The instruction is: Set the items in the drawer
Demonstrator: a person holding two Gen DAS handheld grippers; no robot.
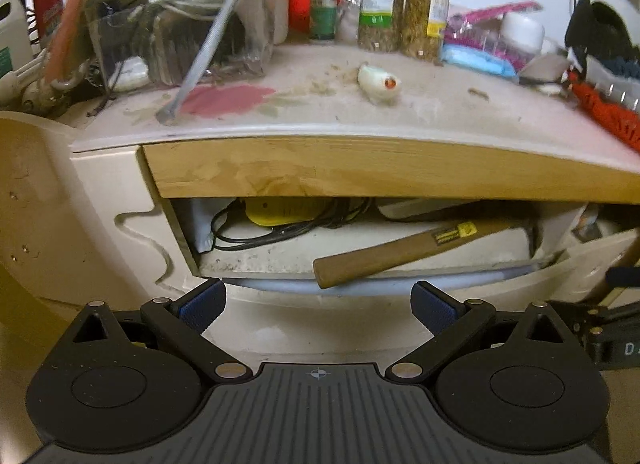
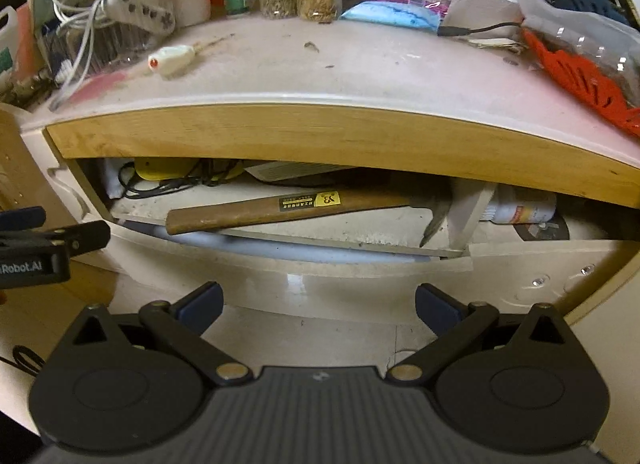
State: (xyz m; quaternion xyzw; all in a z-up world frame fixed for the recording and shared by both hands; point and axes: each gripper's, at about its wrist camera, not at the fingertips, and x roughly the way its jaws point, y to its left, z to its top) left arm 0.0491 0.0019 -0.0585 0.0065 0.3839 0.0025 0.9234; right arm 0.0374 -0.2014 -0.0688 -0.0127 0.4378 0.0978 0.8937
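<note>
A cream drawer stands partly pulled out under a wooden tabletop edge; it also shows in the right wrist view. A wooden-handled hammer lies inside it, also in the right wrist view, beside a yellow device with black cable. A small white screwdriver handle with a red end lies on the tabletop, also seen from the right wrist. My left gripper is open and empty in front of the drawer. My right gripper is open and empty there too.
The tabletop back is crowded: two jars, a clear bin with white cables, a pink comb pack, a red mat, a power strip. The left gripper's body shows at the right wrist view's left.
</note>
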